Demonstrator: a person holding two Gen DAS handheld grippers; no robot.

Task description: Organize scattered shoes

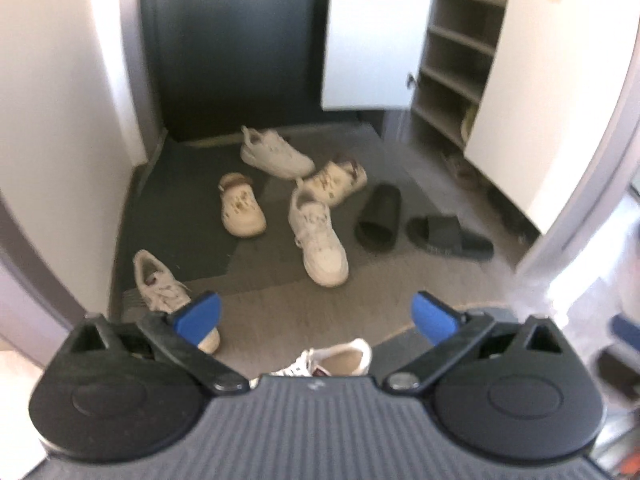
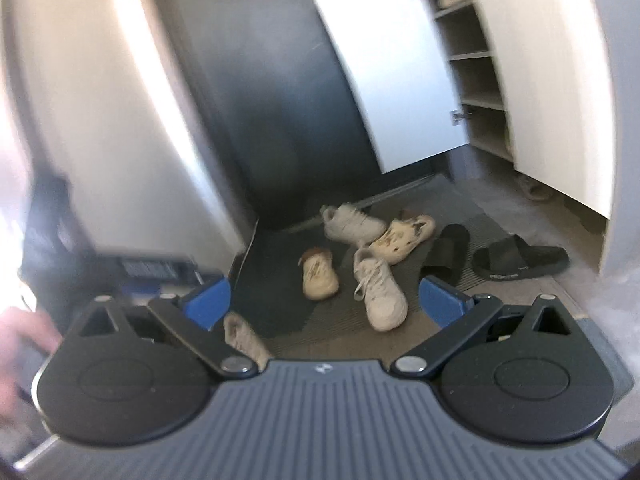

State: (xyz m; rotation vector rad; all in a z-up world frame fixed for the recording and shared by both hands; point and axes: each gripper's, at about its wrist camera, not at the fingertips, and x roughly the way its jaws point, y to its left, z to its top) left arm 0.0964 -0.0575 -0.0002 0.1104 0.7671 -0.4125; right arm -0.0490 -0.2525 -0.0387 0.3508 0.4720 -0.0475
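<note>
Both the left claw and right claw hover wide above scattered shoes.

A dark door stands at the far end of the entry, with a white wall to its left. Grey mats cover the floor. To the right, a white cabinet door hangs open beside bare shelves.
</note>
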